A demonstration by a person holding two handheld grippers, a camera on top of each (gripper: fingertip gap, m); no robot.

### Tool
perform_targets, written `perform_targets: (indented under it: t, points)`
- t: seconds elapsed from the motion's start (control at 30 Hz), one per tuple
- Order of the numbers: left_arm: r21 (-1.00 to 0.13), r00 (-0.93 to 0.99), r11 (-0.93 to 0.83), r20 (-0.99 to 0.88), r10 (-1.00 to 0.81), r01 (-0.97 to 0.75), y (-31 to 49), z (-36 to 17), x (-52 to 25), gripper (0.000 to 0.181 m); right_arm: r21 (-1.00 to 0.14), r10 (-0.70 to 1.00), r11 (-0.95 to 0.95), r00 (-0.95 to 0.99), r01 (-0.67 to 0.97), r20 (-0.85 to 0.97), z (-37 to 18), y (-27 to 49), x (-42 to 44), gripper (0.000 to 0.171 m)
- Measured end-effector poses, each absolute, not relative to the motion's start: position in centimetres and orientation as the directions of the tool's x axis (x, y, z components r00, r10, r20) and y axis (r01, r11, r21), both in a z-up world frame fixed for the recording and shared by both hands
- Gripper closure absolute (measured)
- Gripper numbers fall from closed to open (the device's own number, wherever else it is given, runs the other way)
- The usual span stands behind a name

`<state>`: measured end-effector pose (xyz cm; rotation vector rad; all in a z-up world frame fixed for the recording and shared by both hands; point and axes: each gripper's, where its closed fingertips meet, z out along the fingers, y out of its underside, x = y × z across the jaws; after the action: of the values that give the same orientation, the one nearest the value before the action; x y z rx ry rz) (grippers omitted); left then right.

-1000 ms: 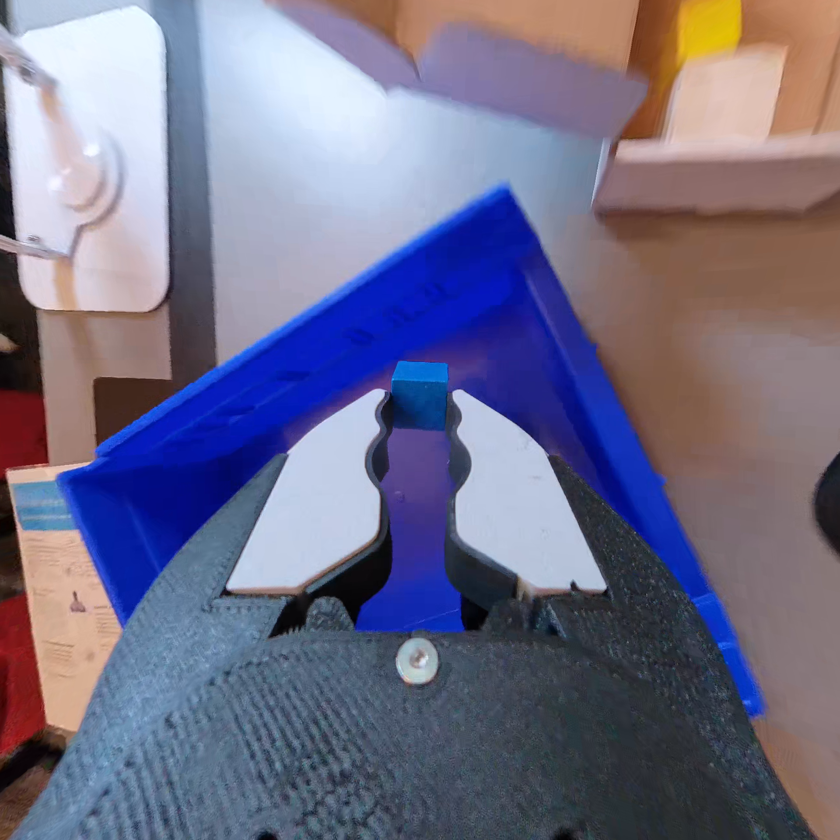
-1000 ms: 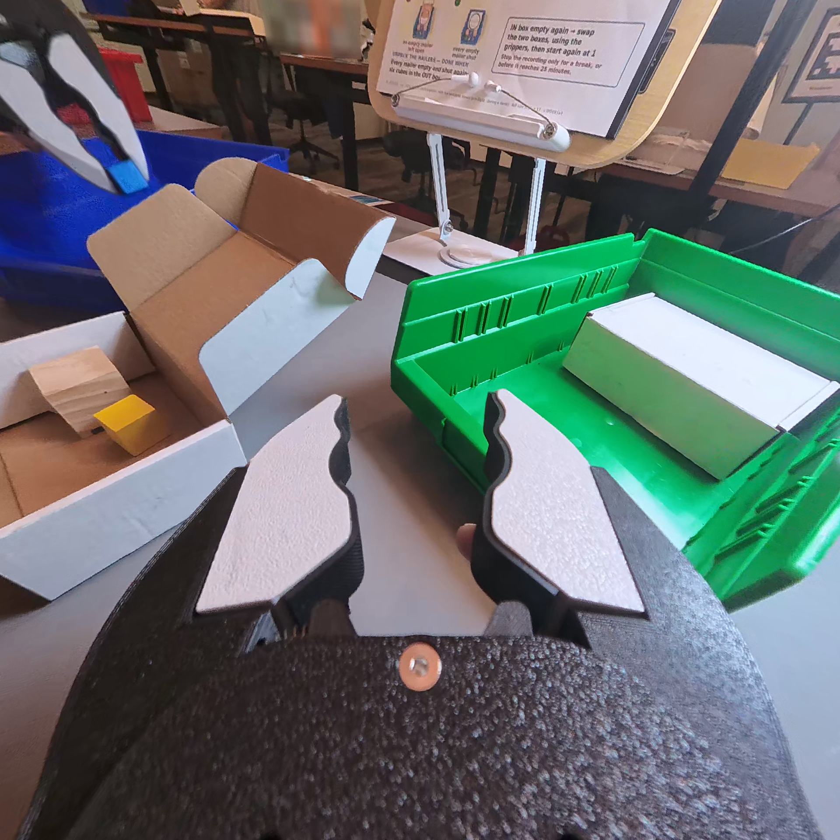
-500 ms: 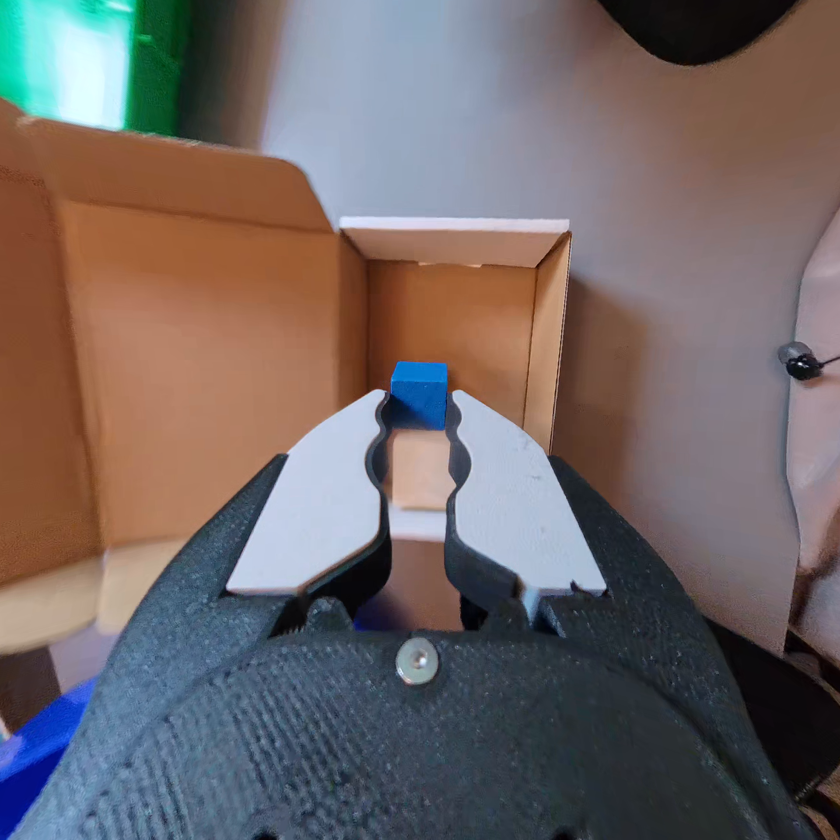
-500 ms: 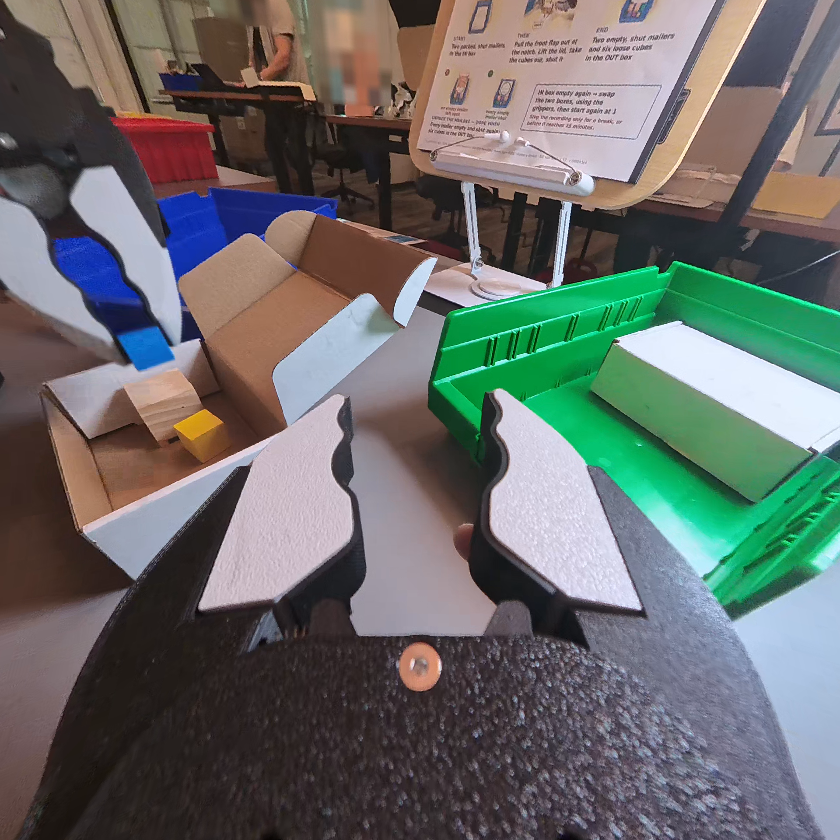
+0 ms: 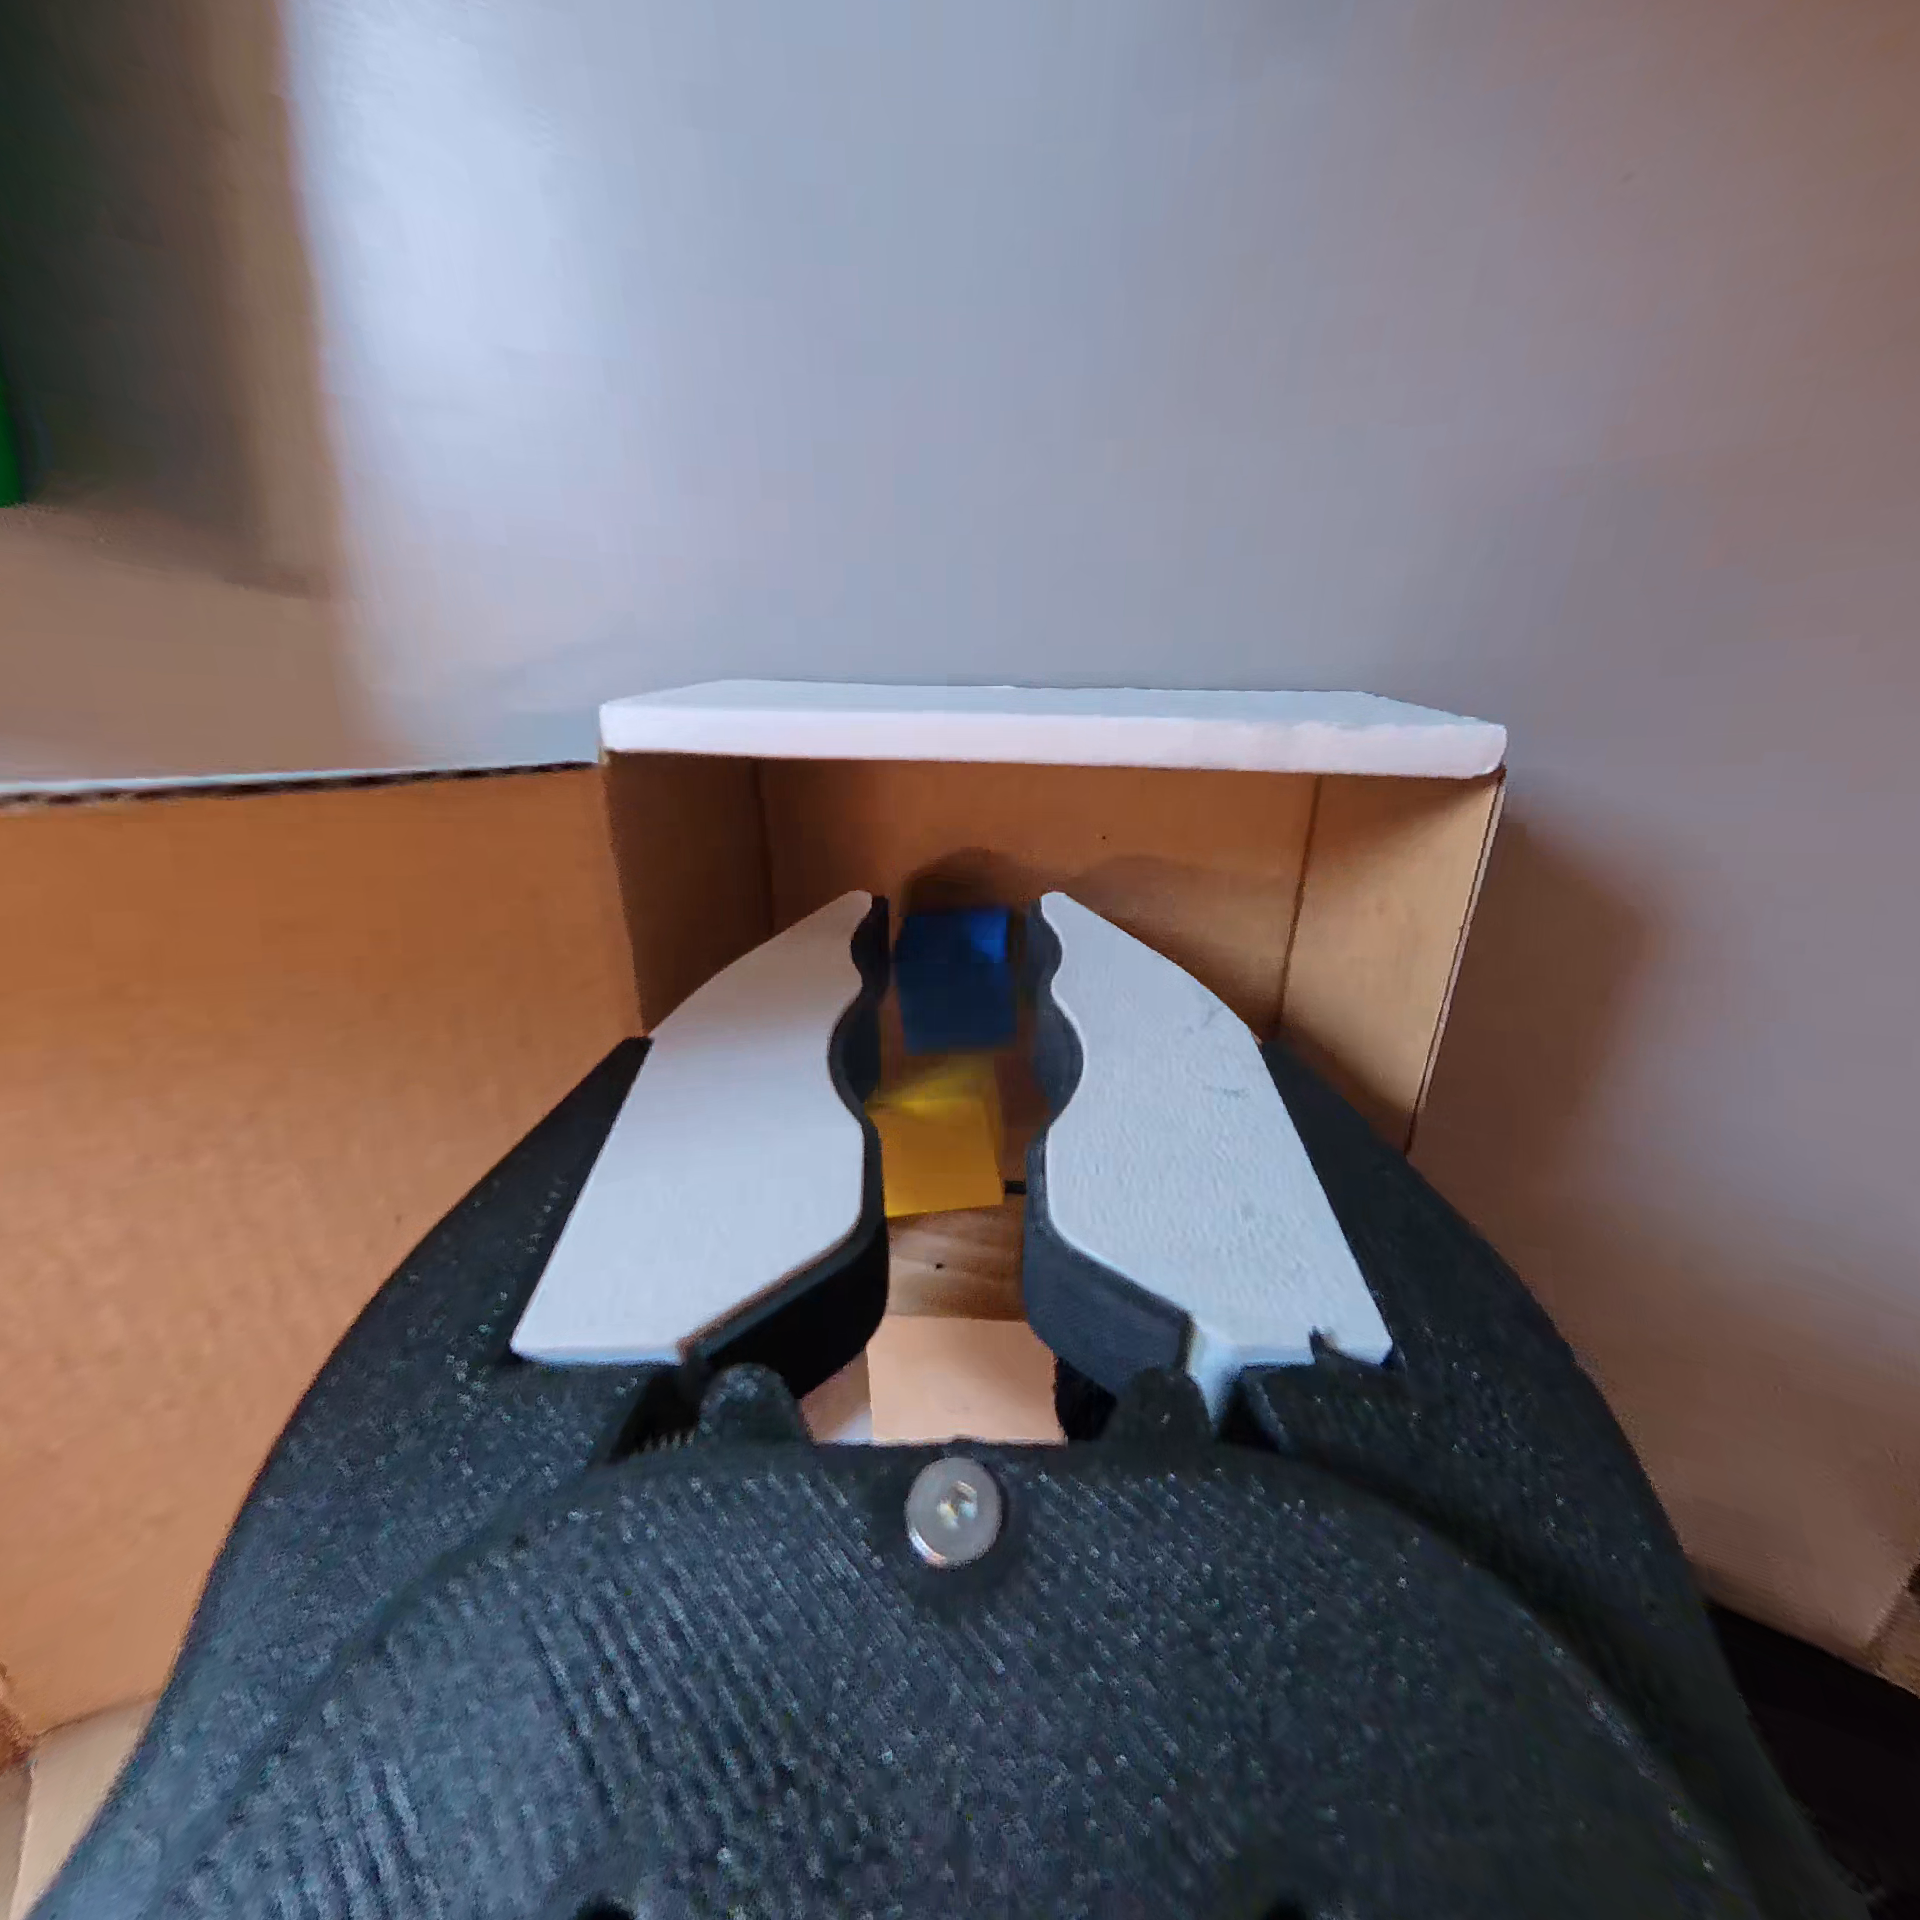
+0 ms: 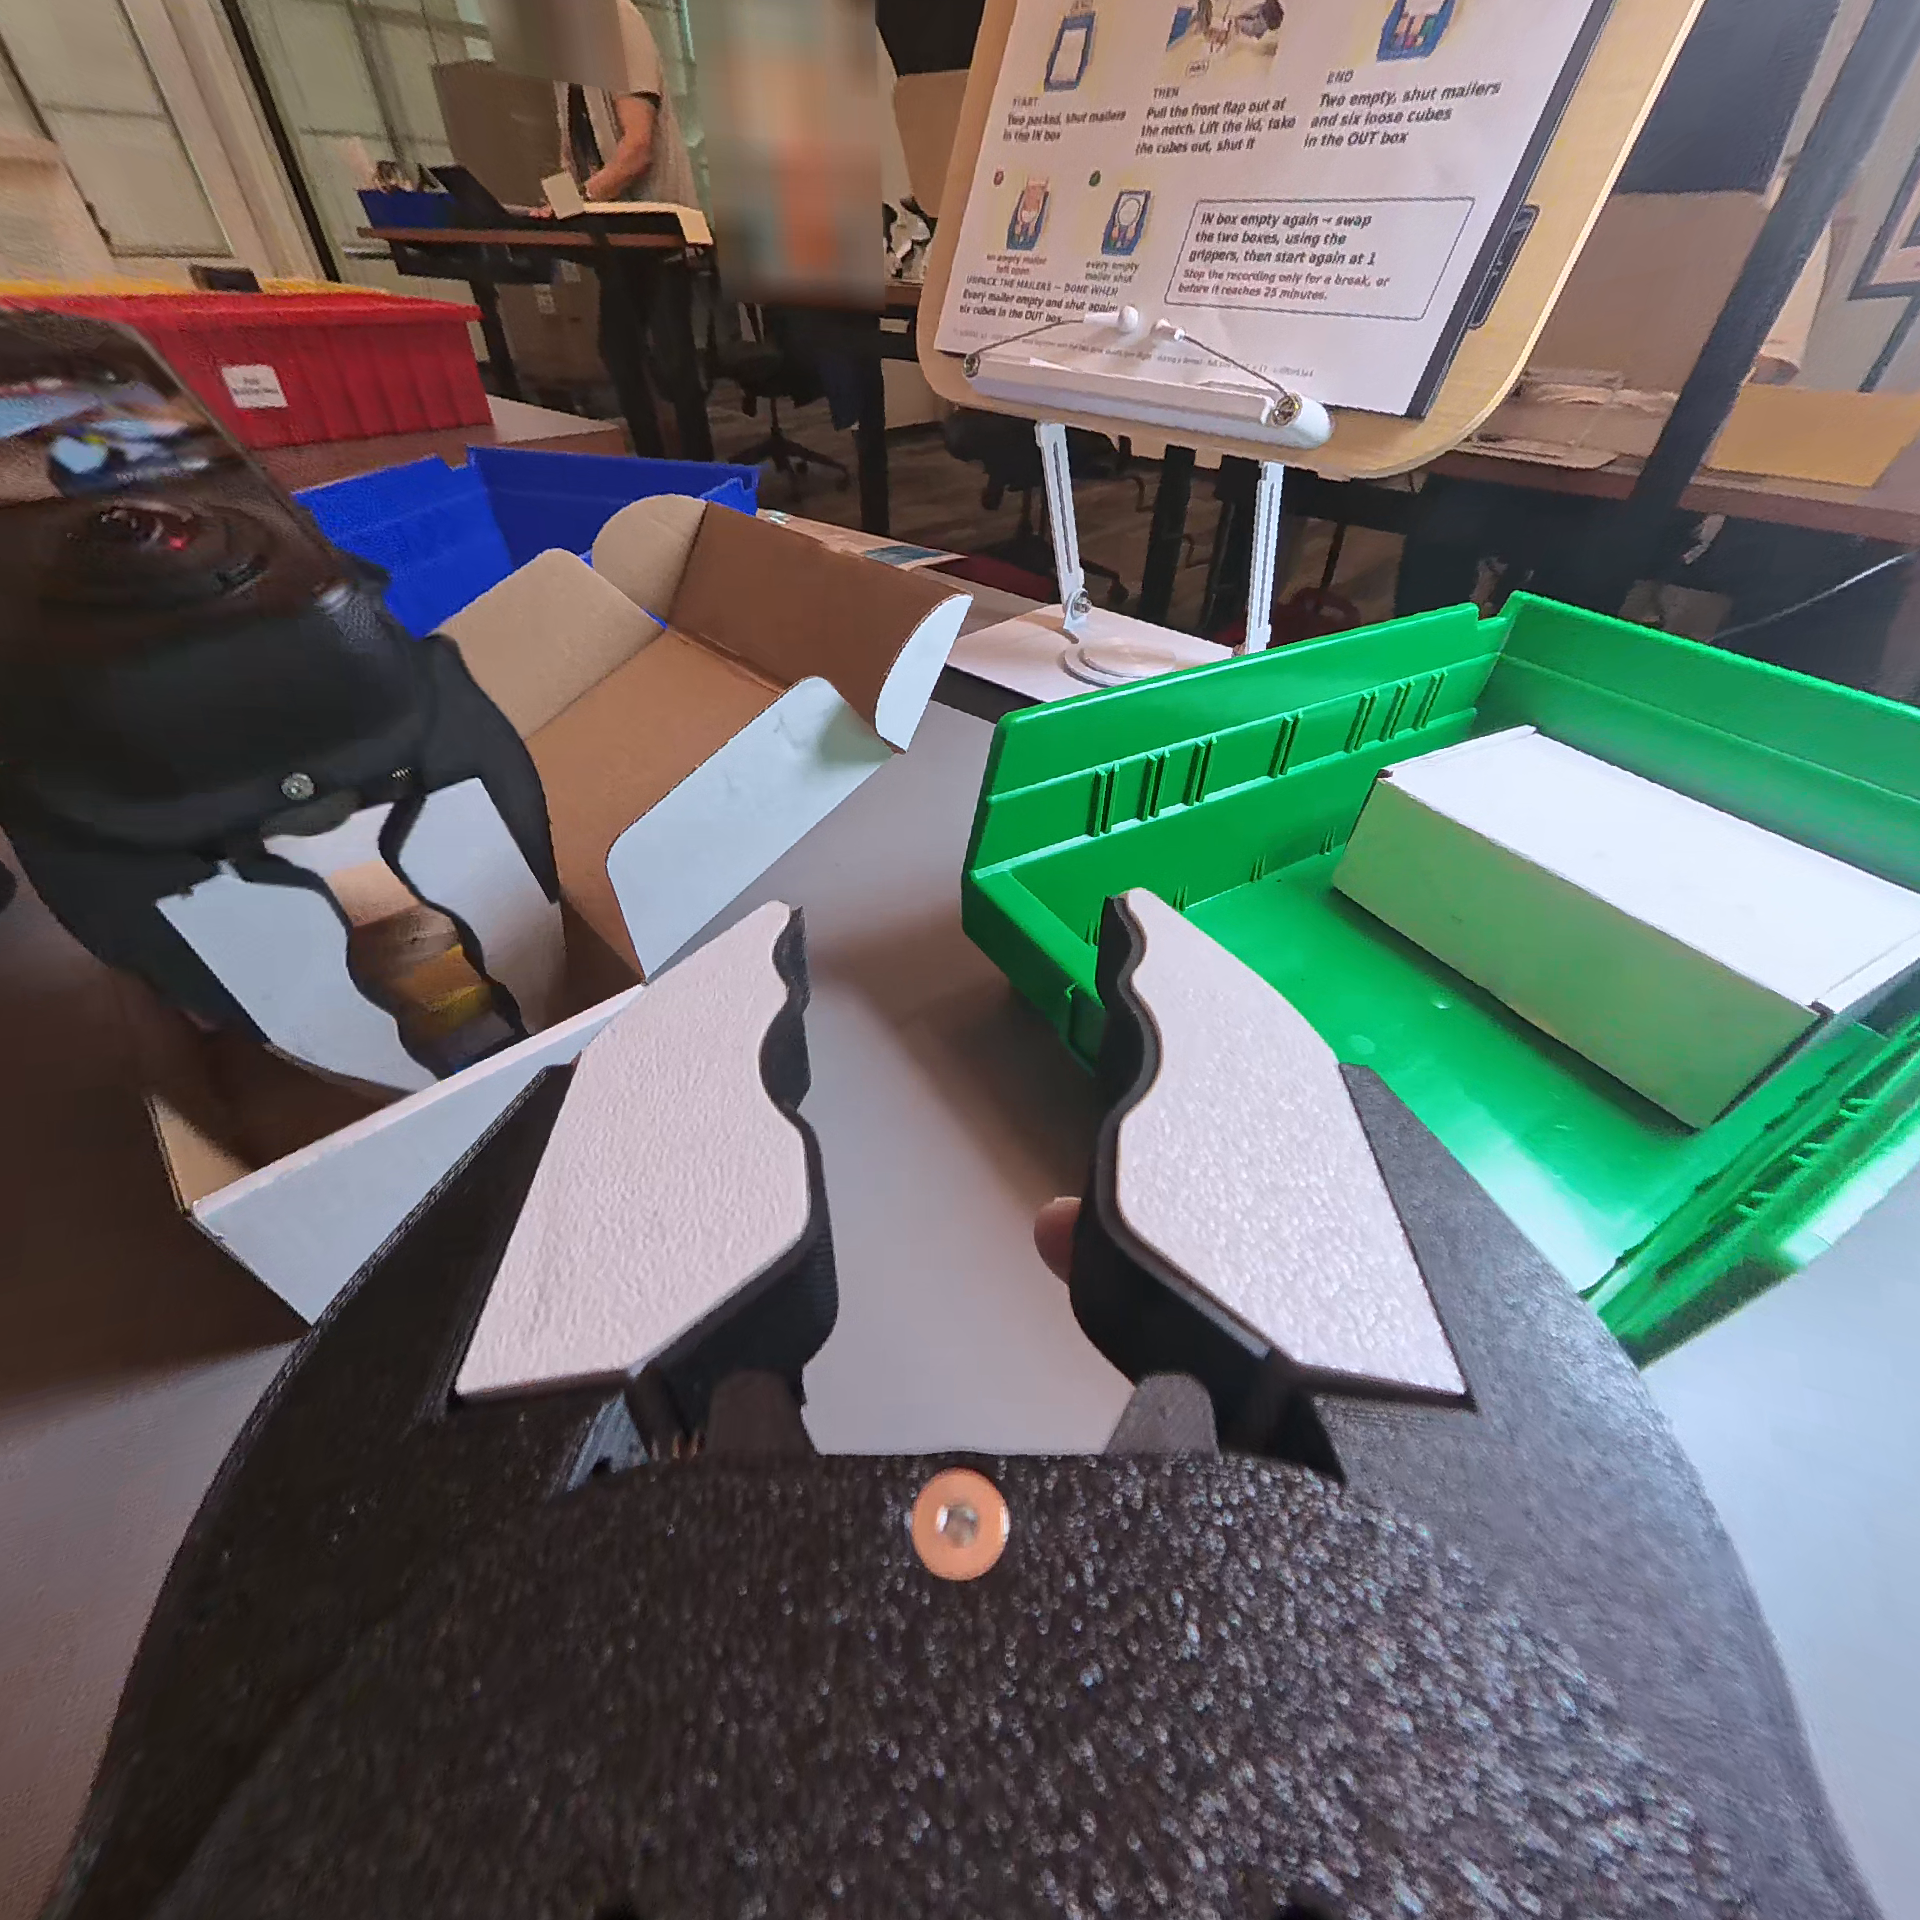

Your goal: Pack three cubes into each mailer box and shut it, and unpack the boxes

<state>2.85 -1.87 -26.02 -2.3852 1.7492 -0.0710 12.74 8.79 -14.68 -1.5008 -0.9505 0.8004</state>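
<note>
My left gripper (image 5: 956, 904) reaches down into the open mailer box (image 5: 1039, 727), its jaws slightly apart. A blurred blue cube (image 5: 954, 982) sits just past the fingertips with a gap on each side, not gripped. Behind it in the box lie a yellow cube (image 5: 935, 1153) and a wooden cube (image 5: 951, 1268). The right wrist view shows the left gripper (image 6: 462, 1049) inside the box (image 6: 364, 1174), the yellow cube (image 6: 447, 992) between its fingers. My right gripper (image 6: 951, 914) is open and empty over the grey table, between the box and the green bin (image 6: 1247, 748).
The green bin holds a shut white mailer (image 6: 1610, 935). The box lid (image 6: 727, 707) stands open toward the back. A blue bin (image 6: 582, 499) is behind the box and a red bin (image 6: 312, 353) farther off. An instruction board on a stand (image 6: 1247, 208) is at the back. The left gripper's tips are roughly 20 cm from the right gripper's.
My left gripper carried the blue cube from the blue bin over to the mailer box, lowered into it and opened slightly; the cube has dropped out of the tips. The right gripper barely moved.
</note>
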Motion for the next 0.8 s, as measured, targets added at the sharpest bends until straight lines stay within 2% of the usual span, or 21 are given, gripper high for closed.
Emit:
perform_targets:
  t: [0.13,0.23,0.3,0.37,0.5,0.57,0.63,0.7,0.8]
  points:
    - [-0.162,0.282,-0.26,-0.125,-0.951,-0.952,-1.9,-26.6,2.7,0.147,-0.991,0.897,-0.051,0.443,0.126,0.01,-14.6,8.8,12.8,0.118]
    - [-0.201,0.295,-0.265,-0.138,-0.945,-0.943,-1.9,-25.5,2.6,0.14,-0.99,0.898,-0.051,0.44,0.129,0.011,-14.7,8.8,12.8,0.118]
    - [-0.297,0.332,-0.279,-0.147,-0.932,-0.913,-1.6,-23.2,2.6,0.139,-0.99,0.901,-0.058,0.434,0.131,0.004,-14.8,8.7,12.7,0.118]
    - [-0.441,0.408,-0.309,-0.149,-0.901,-0.843,-1.0,-19.9,2.1,0.14,-0.988,0.906,-0.068,0.424,0.137,-0.003,-15.0,8.5,12.5,0.118]
    - [-0.749,0.625,-0.316,-0.165,-0.763,-0.583,0.7,-12.4,-2.3,0.142,-0.984,0.923,-0.108,0.381,0.138,-0.048,-15.3,7.7,11.8,0.118]
    - [-0.859,0.753,-0.323,-0.104,-0.65,-0.398,1.2,-10.1,-6.2,0.143,-0.978,0.934,-0.159,0.342,0.132,-0.105,-15.6,7.0,11.1,0.119]
    - [-0.915,0.839,-0.347,0.017,-0.543,-0.206,1.1,-9.8,-9.9,0.146,-0.967,0.936,-0.225,0.303,0.122,-0.179,-15.8,6.3,10.3,0.121]
    - [-0.924,0.864,-0.379,0.15,-0.48,-0.05,0.6,-11.0,-12.3,0.147,-0.945,0.925,-0.3,0.281,0.127,-0.256,-16.2,5.8,9.4,0.124]
    - [-0.903,0.857,-0.427,0.254,-0.447,0.044,-0.4,-13.8,-13.1,0.147,-0.912,0.904,-0.39,0.243,0.127,-0.353,-16.4,5.0,8.0,0.123]
